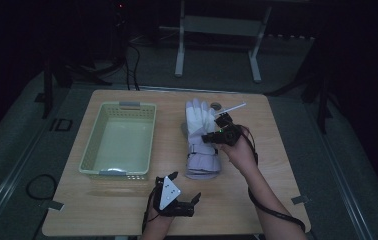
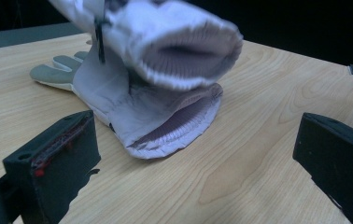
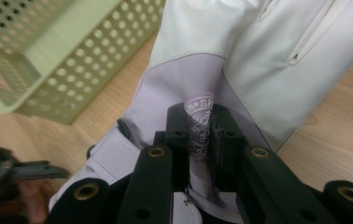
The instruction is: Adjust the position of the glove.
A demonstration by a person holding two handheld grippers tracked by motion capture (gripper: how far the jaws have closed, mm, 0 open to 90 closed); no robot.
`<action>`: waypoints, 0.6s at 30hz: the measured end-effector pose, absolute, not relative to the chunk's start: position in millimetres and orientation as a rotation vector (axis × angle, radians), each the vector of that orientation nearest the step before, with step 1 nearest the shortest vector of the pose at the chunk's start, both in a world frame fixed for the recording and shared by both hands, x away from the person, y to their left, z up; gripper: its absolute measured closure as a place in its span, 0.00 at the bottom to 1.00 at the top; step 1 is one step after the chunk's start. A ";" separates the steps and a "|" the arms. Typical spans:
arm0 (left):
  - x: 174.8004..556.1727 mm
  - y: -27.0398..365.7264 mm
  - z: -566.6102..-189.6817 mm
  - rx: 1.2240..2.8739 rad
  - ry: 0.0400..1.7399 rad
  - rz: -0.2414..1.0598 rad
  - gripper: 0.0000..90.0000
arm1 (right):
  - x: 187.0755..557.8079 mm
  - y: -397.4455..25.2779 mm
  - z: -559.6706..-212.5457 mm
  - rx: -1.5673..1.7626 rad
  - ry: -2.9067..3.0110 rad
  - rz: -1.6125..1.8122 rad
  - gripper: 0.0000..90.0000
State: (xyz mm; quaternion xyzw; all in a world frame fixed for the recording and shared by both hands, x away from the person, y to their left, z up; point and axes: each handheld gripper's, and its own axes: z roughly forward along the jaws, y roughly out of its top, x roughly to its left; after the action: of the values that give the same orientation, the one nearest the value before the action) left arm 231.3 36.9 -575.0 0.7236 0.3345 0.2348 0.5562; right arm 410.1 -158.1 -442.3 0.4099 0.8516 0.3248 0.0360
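Two tools are at work: the right tool [image 3: 201, 135] is pinching a fold of the upper ski glove [image 3: 268, 60], lifting its cuff off the lower ski glove [image 2: 156, 116] beneath; the left tool [image 1: 182, 192] waits with jaws spread, near the gloves' cuffs and touching nothing; the step in hand looks like a lift of the top glove, probably bound for the green basket [image 1: 93, 145] just left of the gloves; the next move would need height to pass the basket rim; the wooden surface [image 1: 257, 190] right of the gloves lies bare, with ample room.
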 end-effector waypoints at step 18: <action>232.0 37.8 -575.2 1.704 0.793 0.545 0.01 | 423.3 -152.4 -495.3 1.331 2.663 0.811 0.88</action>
State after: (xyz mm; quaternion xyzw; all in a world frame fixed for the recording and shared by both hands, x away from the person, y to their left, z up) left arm 232.0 37.8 -575.2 0.7226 0.3364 0.2309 0.5581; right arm 423.3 -152.4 -495.3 0.4312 0.8627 0.2626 0.0278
